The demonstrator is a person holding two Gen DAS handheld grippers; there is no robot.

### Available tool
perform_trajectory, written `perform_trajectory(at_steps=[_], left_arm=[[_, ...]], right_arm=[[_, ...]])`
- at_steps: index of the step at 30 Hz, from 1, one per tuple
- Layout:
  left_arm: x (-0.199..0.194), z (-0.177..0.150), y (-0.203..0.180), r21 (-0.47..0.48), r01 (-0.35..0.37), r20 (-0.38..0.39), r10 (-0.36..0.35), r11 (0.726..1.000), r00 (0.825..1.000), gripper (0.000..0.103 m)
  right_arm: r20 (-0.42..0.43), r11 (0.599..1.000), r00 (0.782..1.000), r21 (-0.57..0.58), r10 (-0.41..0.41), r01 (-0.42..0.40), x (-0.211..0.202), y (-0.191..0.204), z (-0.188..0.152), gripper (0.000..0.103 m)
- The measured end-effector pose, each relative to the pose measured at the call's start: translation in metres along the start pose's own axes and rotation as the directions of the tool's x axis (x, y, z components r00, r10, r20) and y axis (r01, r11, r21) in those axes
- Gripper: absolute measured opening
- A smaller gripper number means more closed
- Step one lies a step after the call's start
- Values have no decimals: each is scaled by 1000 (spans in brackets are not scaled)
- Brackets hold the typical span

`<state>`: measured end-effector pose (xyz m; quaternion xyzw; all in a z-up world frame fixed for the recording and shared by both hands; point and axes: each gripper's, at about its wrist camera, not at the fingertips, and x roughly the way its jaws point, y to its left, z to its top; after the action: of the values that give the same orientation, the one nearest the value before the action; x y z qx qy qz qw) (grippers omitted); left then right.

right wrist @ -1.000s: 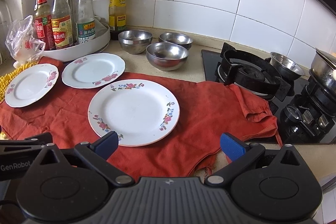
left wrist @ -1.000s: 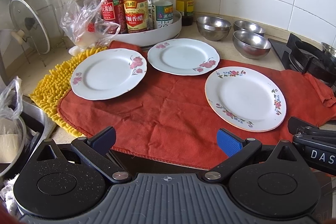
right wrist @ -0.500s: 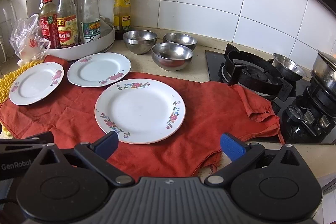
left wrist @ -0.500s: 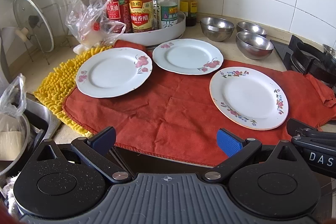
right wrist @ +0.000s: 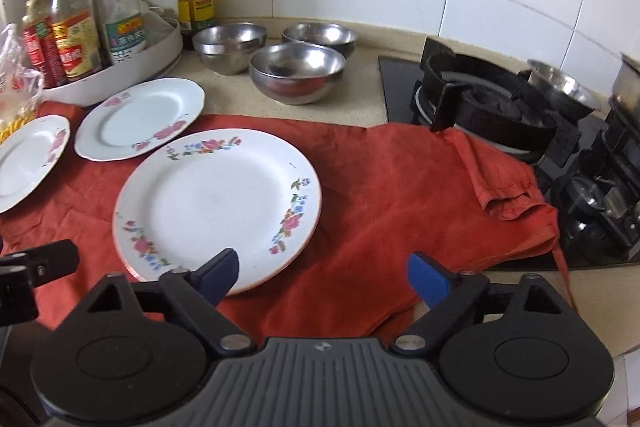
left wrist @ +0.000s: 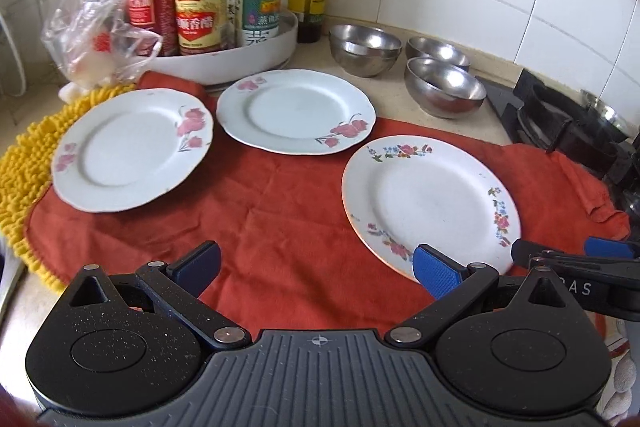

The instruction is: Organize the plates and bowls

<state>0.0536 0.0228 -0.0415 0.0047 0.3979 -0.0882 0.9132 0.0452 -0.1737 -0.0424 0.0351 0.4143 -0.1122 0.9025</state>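
Note:
Three white floral plates lie on a red cloth (left wrist: 280, 211): a left plate (left wrist: 132, 147), a middle plate (left wrist: 296, 111) and a larger right plate (left wrist: 432, 207), which is also in the right wrist view (right wrist: 216, 207). Three steel bowls (left wrist: 444, 93) stand behind them on the counter, the nearest also in the right wrist view (right wrist: 296, 75). My left gripper (left wrist: 316, 263) is open and empty above the cloth's front, its right pad at the large plate's near rim. My right gripper (right wrist: 320, 271) is open and empty, its left pad over that plate's near rim.
A white turntable rack (left wrist: 240, 63) with sauce bottles stands behind the plates, with a plastic bag (left wrist: 92, 39) to its left. A yellow mop cloth (left wrist: 20, 163) lies under the red cloth's left edge. A gas stove (right wrist: 500, 107) with pots stands at the right.
Both grippers have moved forward and down toward the plates, which now look larger. Both stay open. Plates and bowls have not moved.

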Motion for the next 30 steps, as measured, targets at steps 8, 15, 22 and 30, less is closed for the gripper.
perform_trajectory(at_steps=[8,15,22,30], left_arm=[[52,20,-11,32,35,-84,-32,999,996,100],[85,34,-24,57,80,-150,-70,995,986,95],[95,45,-37,59,101,-171,-90,993,981,91],[94,47,-54,64,81,-199,-67,995,978,90]], right_arm=[[-74,994,991,42,108,-105,48,-8,25,62],[-95,977,973,35,212,-209,67,-7,45,59],[-112,959,952,8,284,-285,76,-17,54,50],[-178,916,898,86,402,-393,77,-39,59,37]])
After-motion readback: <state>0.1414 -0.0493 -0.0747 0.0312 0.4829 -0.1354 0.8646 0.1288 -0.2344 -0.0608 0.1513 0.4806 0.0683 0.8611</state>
